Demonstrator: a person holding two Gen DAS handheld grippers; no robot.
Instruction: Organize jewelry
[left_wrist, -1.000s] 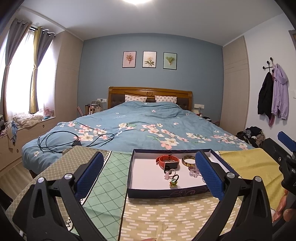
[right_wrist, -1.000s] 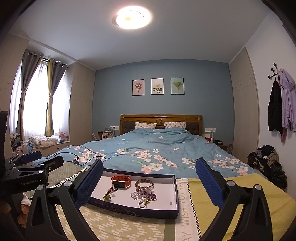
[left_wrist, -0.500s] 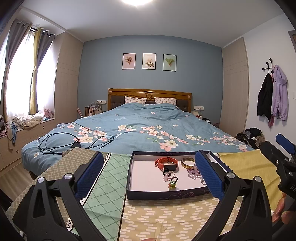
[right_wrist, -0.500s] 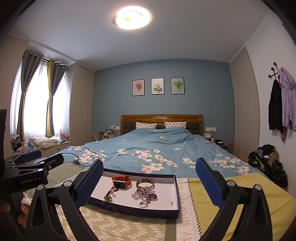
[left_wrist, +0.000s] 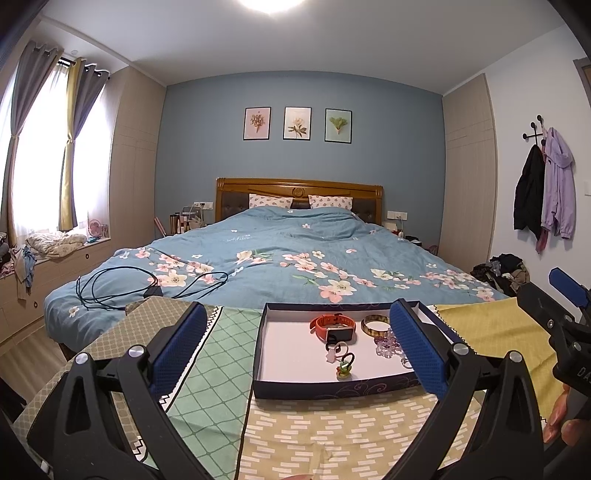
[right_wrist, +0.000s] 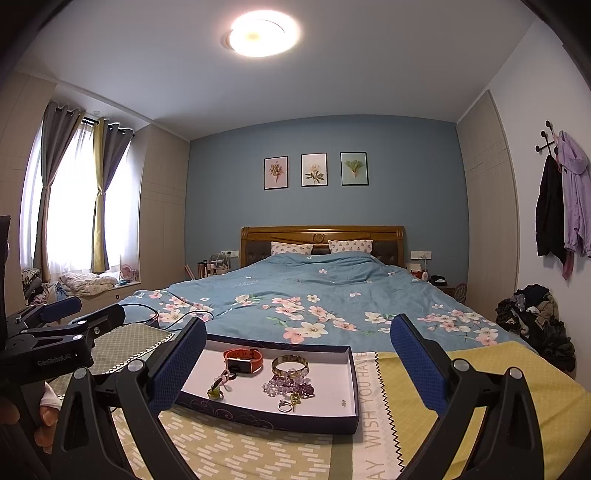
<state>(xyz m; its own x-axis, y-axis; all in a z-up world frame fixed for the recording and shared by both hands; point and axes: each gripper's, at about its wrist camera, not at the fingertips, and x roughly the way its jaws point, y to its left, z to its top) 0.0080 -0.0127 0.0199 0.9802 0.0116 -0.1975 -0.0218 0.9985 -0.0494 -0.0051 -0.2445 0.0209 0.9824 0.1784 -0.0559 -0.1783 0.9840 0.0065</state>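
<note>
Fingers first: both pairs of mine stand spread wide with nothing between them, the left gripper (left_wrist: 295, 350) held low before the tray and the right gripper (right_wrist: 297, 363) hovering beside it, each showing blue ribbed pads (left_wrist: 415, 349) on black arms. Just beyond them sits the shallow dark-walled tray (right_wrist: 266, 417) with a white floor, and all the jewelry I can see lies inside it: an orange-strapped watch (right_wrist: 243, 361) toward the back, a gold bangle (right_wrist: 290, 363) beside it, a tangle of purple beads (right_wrist: 288, 387) in front of the bangle, a small ring (right_wrist: 283, 406) near the front wall, and two little charm pieces (left_wrist: 341, 356) left of the beads. The pieces sit bunched together, some touching, so I judge this fits either a heap waiting to be sorted out or pieces gathered into the tray as the tidying wants; I cannot settle which. No jewelry shows on the cloth outside the tray. The tray rests on a patchwork cloth (left_wrist: 332, 432) of tan dashes, green lattice and plain yellow, spread at the foot of a bed (left_wrist: 295, 258) with a blue floral cover, a black cable (left_wrist: 122, 288) coiled on it. Behind stand a wooden headboard, three framed prints (left_wrist: 297, 123), curtains at the left and coats (left_wrist: 546, 192) hung at the right.
</note>
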